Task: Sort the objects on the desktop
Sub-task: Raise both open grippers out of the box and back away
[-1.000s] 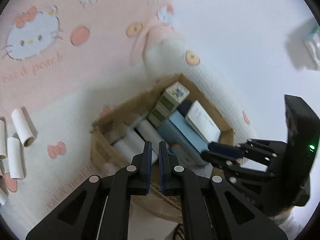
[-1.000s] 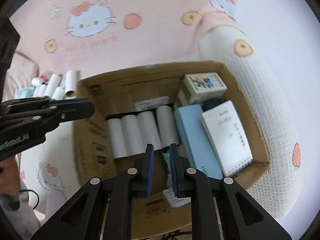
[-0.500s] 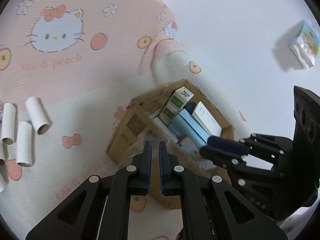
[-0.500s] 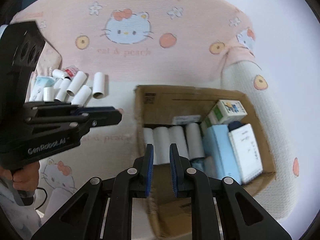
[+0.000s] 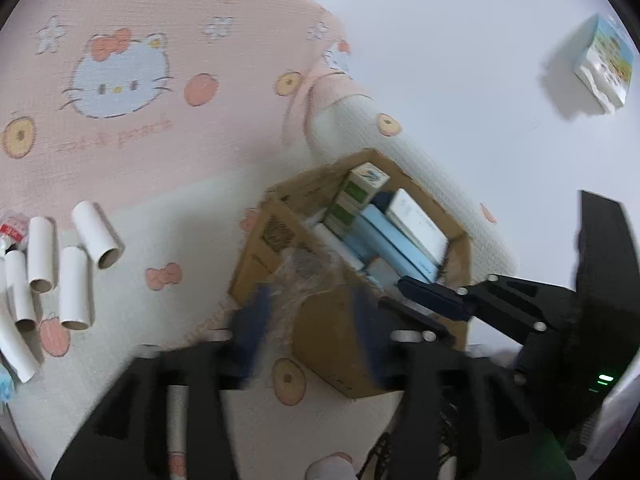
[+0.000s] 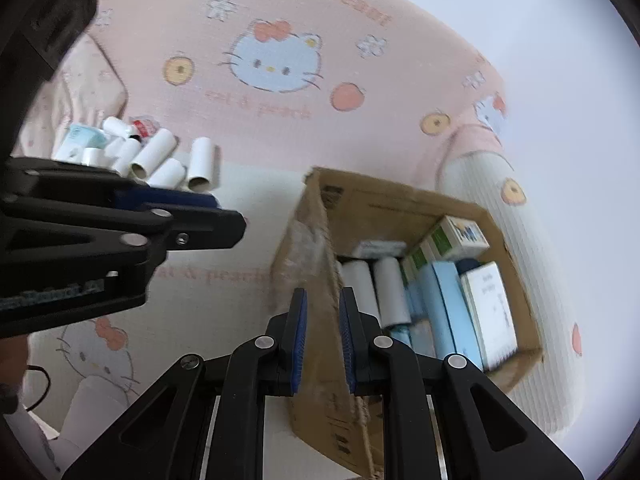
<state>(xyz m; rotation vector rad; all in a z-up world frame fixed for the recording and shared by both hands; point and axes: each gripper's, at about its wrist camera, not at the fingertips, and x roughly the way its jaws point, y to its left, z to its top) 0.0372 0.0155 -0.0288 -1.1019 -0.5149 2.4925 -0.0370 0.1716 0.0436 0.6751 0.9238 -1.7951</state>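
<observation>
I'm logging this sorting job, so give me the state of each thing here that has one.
cardboard box: open-topped, partly filled.
loose paper tubes: lying on the blanket, outside the box.
tubes in box: packed side by side.
left tool: jaws just opened, nothing between them.
right tool: shut, empty.

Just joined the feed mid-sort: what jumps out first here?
A cardboard box packed with white tubes and small cartons sits right of centre on a pink cartoon-cat blanket. Loose cardboard tubes lie scattered to its left. The left hand-held gripper, jaws just opening, holds nothing.
</observation>
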